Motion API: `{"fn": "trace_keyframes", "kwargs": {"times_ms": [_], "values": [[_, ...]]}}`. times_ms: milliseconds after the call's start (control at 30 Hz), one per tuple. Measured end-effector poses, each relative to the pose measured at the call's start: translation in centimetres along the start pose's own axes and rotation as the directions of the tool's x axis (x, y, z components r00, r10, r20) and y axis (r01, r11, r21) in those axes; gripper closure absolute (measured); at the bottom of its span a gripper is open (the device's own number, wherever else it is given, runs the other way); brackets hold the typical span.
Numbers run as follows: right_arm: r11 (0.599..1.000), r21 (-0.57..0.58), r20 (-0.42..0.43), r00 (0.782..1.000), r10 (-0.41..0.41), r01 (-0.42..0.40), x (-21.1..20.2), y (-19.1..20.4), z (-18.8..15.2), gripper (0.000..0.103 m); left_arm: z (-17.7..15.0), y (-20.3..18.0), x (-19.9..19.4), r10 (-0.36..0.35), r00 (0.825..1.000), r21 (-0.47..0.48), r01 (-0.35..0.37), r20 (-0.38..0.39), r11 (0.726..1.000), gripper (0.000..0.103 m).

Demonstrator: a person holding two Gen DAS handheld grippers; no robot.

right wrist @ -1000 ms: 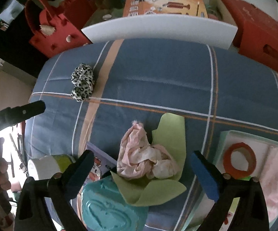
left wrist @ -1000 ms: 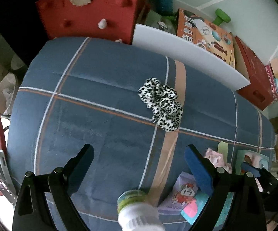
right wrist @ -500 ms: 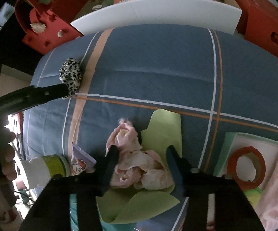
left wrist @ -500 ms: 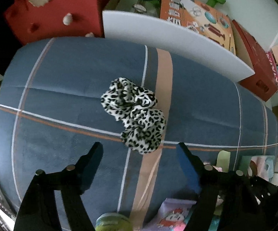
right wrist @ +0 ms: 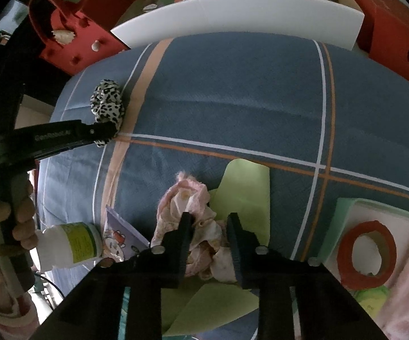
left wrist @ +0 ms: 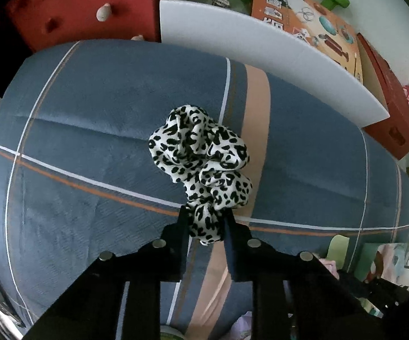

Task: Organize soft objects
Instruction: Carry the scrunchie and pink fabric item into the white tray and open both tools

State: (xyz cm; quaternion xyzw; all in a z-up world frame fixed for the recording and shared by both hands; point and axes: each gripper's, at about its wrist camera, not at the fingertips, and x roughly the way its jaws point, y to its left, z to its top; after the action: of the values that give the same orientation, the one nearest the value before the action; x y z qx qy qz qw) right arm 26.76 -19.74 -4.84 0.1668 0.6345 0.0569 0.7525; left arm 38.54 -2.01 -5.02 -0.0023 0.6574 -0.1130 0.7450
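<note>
Now, scrunchie: the leopard-print scrunchie (left wrist: pixel 201 167) lies on the blue plaid bedspread (left wrist: pixel 91 107), across its peach stripe, near the far left of the bed as the right wrist view shows it.
Left grip: the left gripper (left wrist: pixel 206 226) has just been closing and pinches the near lobe of the scrunchie; most of the ring lies free beyond the fingers.
Pink cloth: the crumpled pink cloth (right wrist: pixel 187 212) sits on a pale green sheet (right wrist: pixel 244 192), well apart from the scrunchie, nearer the bed's front edge.
Right grip: the right gripper (right wrist: pixel 208 226) has just been closing too, and its jaws squeeze a fold of the pink cloth.
Lift, judged: both holds take only an edge of soft fabric, so a slow straight rise should test each bite before any sideways carry.
Risk, judged: the green sheet may cling and come up with the cloth; the scrunchie's thin lobe could slip out.
Destination, judged: the open tray (right wrist: pixel 343 215) at the right, holding a red tape ring (right wrist: pixel 367 255), looks the likely place.
Nearby: a white bottle (right wrist: pixel 68 243) and a cartoon booklet (right wrist: pixel 122 235) lie beside the cloth; keep clear of them.
</note>
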Motion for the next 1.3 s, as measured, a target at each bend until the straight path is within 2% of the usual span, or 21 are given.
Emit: {"fn": "trace_keyframes", "kwargs": {"times_ms": [133,500,600,633,1100,1300], "values": [[1.0,-0.009,0.017,1.0,0.018,-0.017,-0.8,0.4,-0.2,0.088,-0.6,0.1,-1.0,-0.01,1.0,0.009,0.01,0.015,1.0,0.084],[0.999,-0.024,0.093,0.995,0.023,-0.021,-6.0,1.6,-1.7,0.09,-3.7,1.2,-6.1,-0.024,0.997,0.017,0.023,0.071,1.0,0.084],[1.0,-0.023,0.117,0.993,0.022,-0.02,-7.9,1.7,-2.3,0.09,-4.2,0.2,-7.8,-0.025,0.996,0.019,0.023,0.091,1.0,0.084],[1.0,-0.022,0.129,0.991,0.024,-0.021,-8.8,1.8,-2.5,0.094,-4.4,-0.2,-8.7,-0.024,0.995,0.019,0.023,0.097,1.0,0.084],[1.0,-0.022,0.25,0.968,0.016,-0.011,-18.9,1.8,-7.4,0.095,-9.6,-3.7,-17.3,-0.044,0.984,0.073,0.032,0.175,0.997,0.084],[1.0,-0.001,0.297,0.955,-0.006,0.006,-22.9,-0.4,-10.5,0.095,-12.4,-7.1,-19.8,-0.073,0.978,0.132,0.047,0.193,0.99,0.084]]}}
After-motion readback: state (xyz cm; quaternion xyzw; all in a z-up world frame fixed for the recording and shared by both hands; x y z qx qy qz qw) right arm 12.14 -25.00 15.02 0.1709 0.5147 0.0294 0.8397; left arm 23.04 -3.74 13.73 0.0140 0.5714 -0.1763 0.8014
